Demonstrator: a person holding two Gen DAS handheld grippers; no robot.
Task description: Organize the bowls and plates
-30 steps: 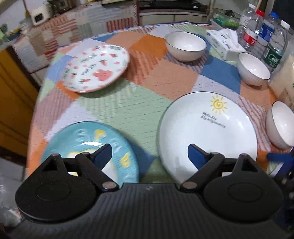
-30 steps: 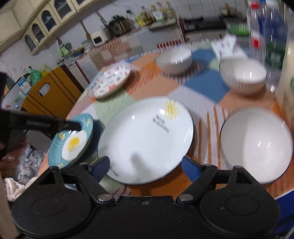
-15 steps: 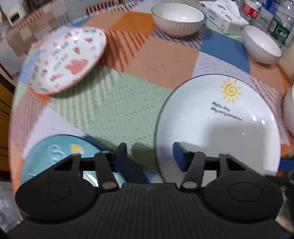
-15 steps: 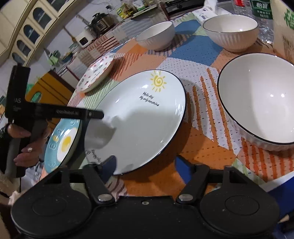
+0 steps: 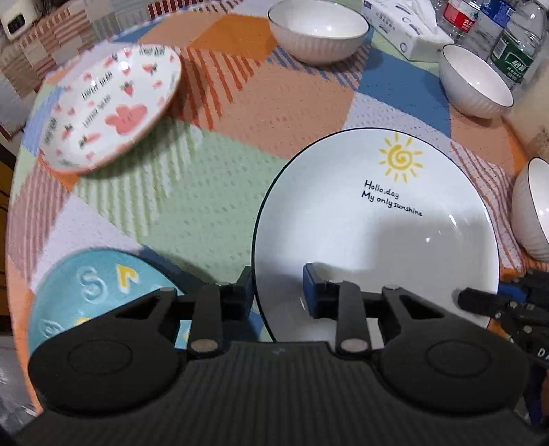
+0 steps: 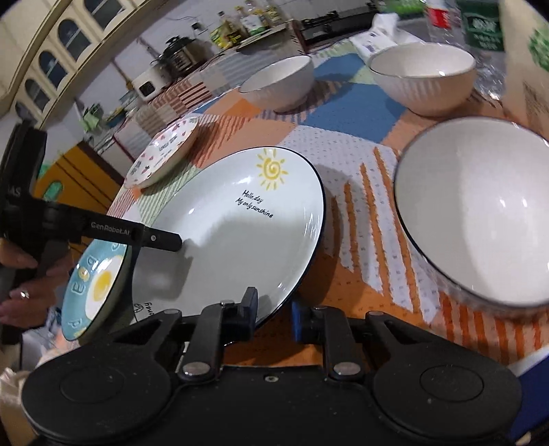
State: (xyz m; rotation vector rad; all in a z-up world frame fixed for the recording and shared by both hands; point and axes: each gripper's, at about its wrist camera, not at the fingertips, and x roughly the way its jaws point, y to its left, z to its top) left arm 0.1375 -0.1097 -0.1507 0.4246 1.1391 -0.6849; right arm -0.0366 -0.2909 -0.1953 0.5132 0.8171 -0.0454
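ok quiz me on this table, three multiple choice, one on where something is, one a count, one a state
1. Where is the blue plate?
a) beside the sun plate
b) inside a bowl
c) on the floor

2. How many white bowls are out?
a) one
b) three
c) five

3. How do the bowls stand?
a) stacked together
b) upside down
c) upright, apart and empty

Answers:
1 a, the blue plate lies flat right next to the sun plate.
2 b, three white bowls show along the far and right side.
3 c, each bowl shows a bare white inside and sits on its own.
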